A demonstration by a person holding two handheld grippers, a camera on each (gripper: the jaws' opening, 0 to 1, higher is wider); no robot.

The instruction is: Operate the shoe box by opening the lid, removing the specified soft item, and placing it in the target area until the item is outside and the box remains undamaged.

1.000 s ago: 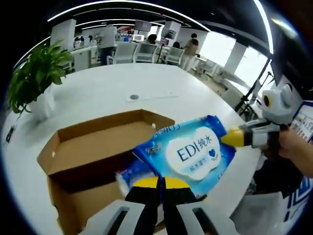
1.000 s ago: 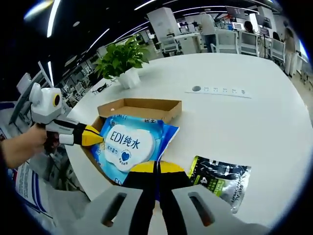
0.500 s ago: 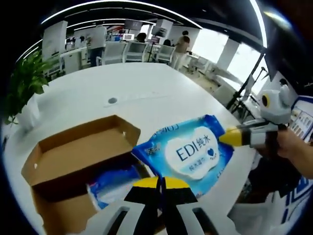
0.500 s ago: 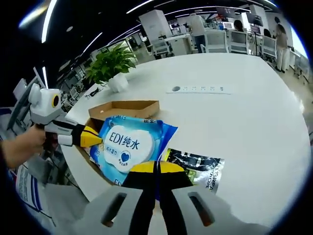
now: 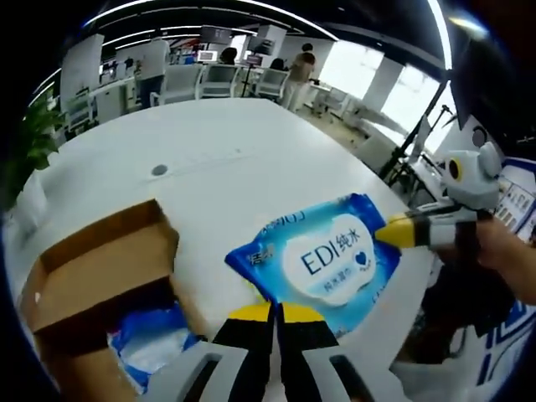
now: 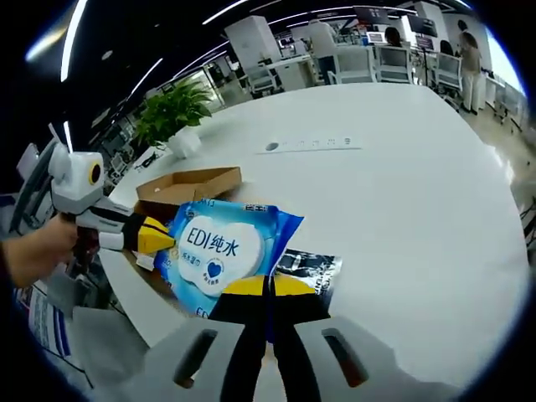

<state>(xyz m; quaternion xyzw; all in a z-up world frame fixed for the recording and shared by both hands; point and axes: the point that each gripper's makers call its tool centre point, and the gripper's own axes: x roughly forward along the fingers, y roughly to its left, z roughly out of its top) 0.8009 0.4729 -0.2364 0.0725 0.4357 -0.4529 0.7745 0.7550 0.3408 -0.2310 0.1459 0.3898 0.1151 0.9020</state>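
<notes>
The blue wet-wipe pack point(image 5: 322, 260) point(image 6: 224, 251) hangs in the air, gripped at opposite edges by both grippers. The left gripper point(image 5: 272, 316) point(image 6: 163, 235) has its jaws clamped shut on one edge; the right gripper point(image 6: 268, 289) point(image 5: 387, 236) has its jaws clamped shut on the opposite edge. The pack is outside the open cardboard shoe box point(image 5: 84, 285) point(image 6: 188, 182), beside the box's near wall and above the white table point(image 5: 226, 159) point(image 6: 394, 209). A second blue pack point(image 5: 151, 343) lies inside the box. A dark packet point(image 6: 310, 270) lies on the table just beyond the held pack. The table surface past the box is broad and open, up to a cable port point(image 6: 272, 146). A potted plant point(image 6: 172, 113) stands near the far edge.
</notes>
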